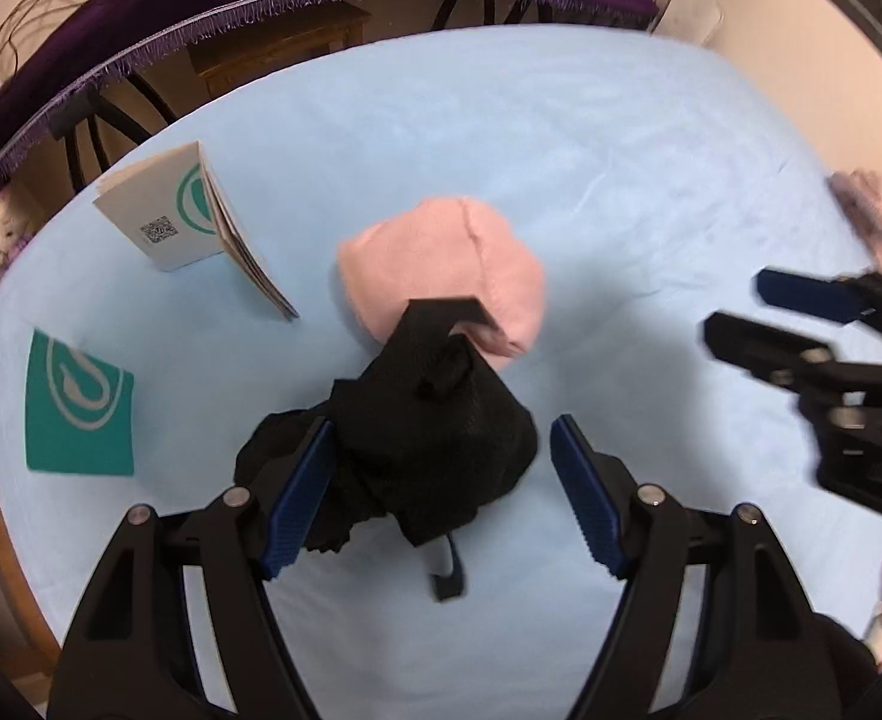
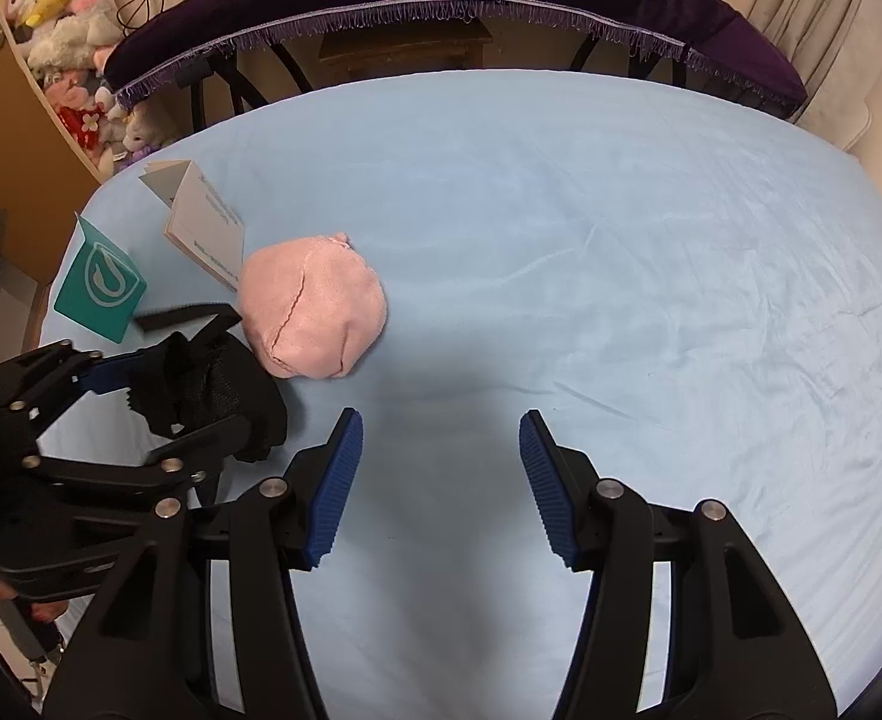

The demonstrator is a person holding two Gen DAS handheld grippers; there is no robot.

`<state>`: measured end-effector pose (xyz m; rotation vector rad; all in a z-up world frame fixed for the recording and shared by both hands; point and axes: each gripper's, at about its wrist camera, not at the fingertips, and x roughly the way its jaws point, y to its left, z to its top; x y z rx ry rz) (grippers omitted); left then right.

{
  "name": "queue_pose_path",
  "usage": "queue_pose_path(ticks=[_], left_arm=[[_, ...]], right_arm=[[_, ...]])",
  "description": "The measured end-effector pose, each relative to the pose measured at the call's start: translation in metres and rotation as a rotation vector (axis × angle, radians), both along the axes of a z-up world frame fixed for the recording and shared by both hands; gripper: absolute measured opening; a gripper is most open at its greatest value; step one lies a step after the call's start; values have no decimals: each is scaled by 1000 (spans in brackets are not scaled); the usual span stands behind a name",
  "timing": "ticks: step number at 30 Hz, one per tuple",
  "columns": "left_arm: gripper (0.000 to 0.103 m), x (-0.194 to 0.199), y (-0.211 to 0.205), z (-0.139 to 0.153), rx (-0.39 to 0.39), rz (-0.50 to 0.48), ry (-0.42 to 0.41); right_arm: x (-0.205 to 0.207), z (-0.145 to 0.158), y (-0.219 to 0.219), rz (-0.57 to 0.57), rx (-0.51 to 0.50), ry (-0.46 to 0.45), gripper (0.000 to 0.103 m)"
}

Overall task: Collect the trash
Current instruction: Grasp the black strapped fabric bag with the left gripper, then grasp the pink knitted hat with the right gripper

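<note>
two grippers over bed | left gripper [image 1: 441, 480] spread, straddling black pouch [image 1: 435, 426] | right gripper [image 2: 438, 483] spread, empty

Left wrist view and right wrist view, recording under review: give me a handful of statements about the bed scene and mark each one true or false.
1. The black mesh bag lies between the fingers of the left hand-held gripper. True.
2. The pink bundle is held by the right hand-held gripper. False: it lies on the blue sheet, and that gripper is open over bare sheet.
3. A teal card lies flat near the sheet's edge. True.
4. The white booklet lies closed and flat. False: it stands propped open.
5. The pink bundle sits in front of the black mesh bag, nearer the camera. False: it lies beyond the bag.
</note>
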<state>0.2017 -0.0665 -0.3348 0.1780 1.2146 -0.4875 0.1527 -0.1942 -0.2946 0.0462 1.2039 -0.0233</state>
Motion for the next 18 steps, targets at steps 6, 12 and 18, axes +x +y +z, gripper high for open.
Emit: queue_pose_path(ticks=[6,12,18], left_arm=[[50,7,10,0,-20,6,-11],[37,2,21,13,-47,9,-20],[36,-2,43,27,-51,42,-36]], right_arm=[[11,-6,8,20,11,7,53],[27,-8,24,41,29,-4,69],[48,-16,46,67,27,1,76]])
